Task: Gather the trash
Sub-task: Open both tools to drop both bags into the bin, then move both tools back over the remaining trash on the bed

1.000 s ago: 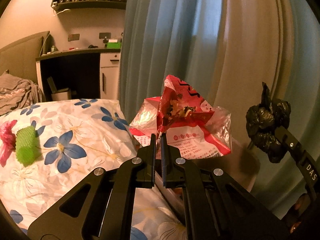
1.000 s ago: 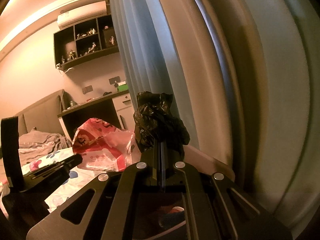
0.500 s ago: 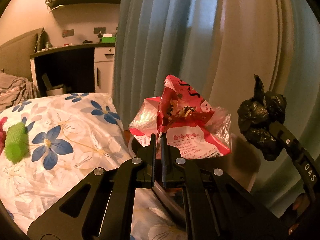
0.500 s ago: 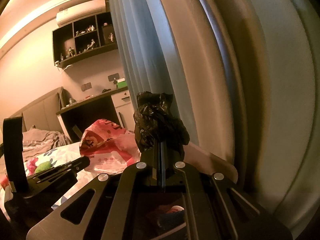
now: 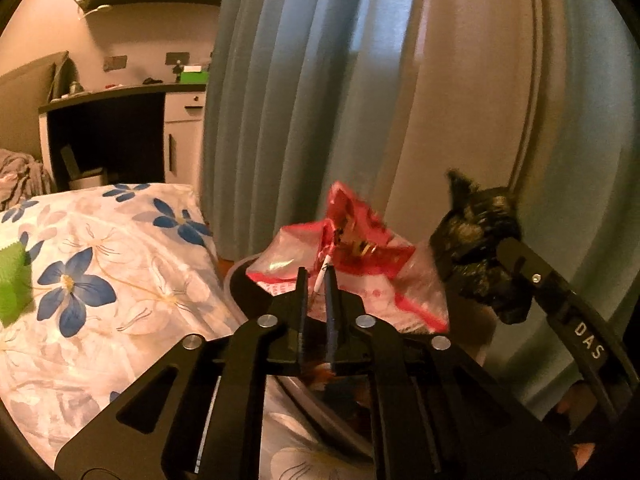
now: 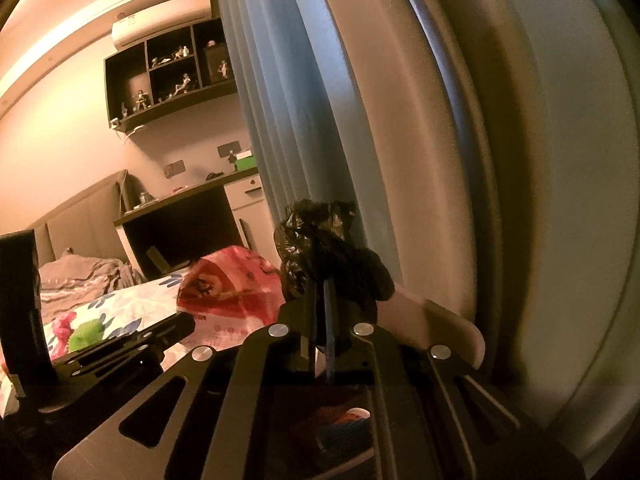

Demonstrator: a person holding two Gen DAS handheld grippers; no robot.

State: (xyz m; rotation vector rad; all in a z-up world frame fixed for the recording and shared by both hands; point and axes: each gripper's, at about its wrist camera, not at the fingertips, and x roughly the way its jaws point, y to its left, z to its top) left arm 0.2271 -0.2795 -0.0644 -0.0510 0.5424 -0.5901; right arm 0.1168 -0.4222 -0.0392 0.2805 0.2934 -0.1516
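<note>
My left gripper (image 5: pixel 316 276) has opened a small gap, and the red and clear snack wrapper (image 5: pixel 352 256) sits between and beyond its fingertips, over a round trash bin (image 5: pixel 256 304) beside the bed. Whether the fingers still touch the wrapper I cannot tell. My right gripper (image 6: pixel 322 286) is shut on a crumpled black plastic bag (image 6: pixel 328 252), held above the same bin. The black bag (image 5: pixel 480 252) also shows at the right of the left wrist view, and the wrapper (image 6: pixel 228 288) at the left of the right wrist view.
A bed with a blue-flower cover (image 5: pixel 92 280) lies to the left, with a green object (image 5: pixel 12 280) on it. Blue and beige curtains (image 5: pixel 320 100) hang right behind the bin. A desk and white cabinet (image 5: pixel 180 128) stand at the far wall.
My left gripper's jaws have parted slightly around the wrapper, which sits lower and looks blurred. Both grippers have shifted right, toward the bin. The right gripper still holds the black bag.
</note>
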